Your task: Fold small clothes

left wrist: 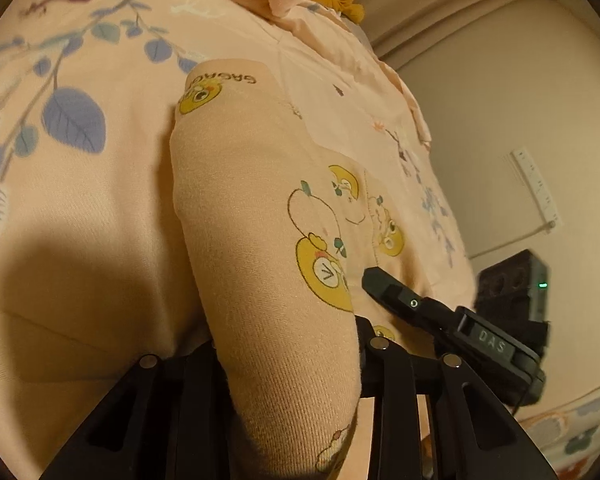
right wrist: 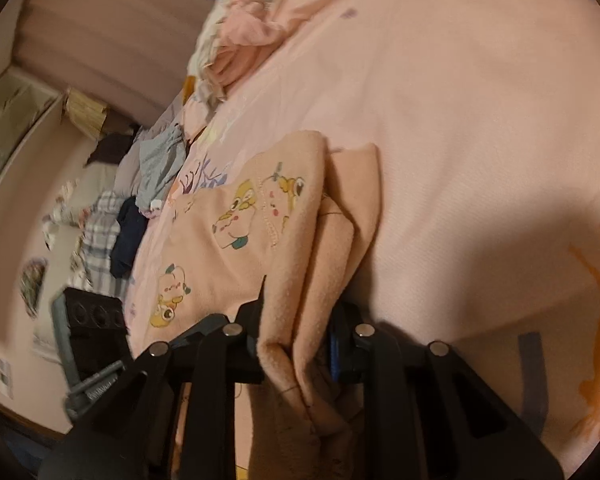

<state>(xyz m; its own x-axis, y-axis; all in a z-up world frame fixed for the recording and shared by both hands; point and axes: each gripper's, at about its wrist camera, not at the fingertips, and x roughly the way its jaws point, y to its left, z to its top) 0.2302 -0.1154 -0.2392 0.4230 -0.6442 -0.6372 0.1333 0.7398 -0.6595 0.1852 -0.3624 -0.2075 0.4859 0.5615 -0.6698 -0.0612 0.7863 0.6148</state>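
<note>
A small peach garment (left wrist: 260,200) with yellow cartoon prints lies on the pink floral bedsheet (left wrist: 80,208). My left gripper (left wrist: 292,344) is shut on a fold of it, and the cloth drapes over the jaws. My right gripper (right wrist: 296,332) is shut on another edge of the same garment (right wrist: 236,220), with layered folds bunched between its fingers. The right gripper (left wrist: 420,308) also shows in the left wrist view, at the garment's right side.
A heap of pink and white clothes (right wrist: 236,40) lies further up the bed, with a mustard bow (left wrist: 340,0) on it. Grey, navy and plaid clothes (right wrist: 140,208) lie by the bed's left edge. A power strip (left wrist: 536,188) hangs on the wall.
</note>
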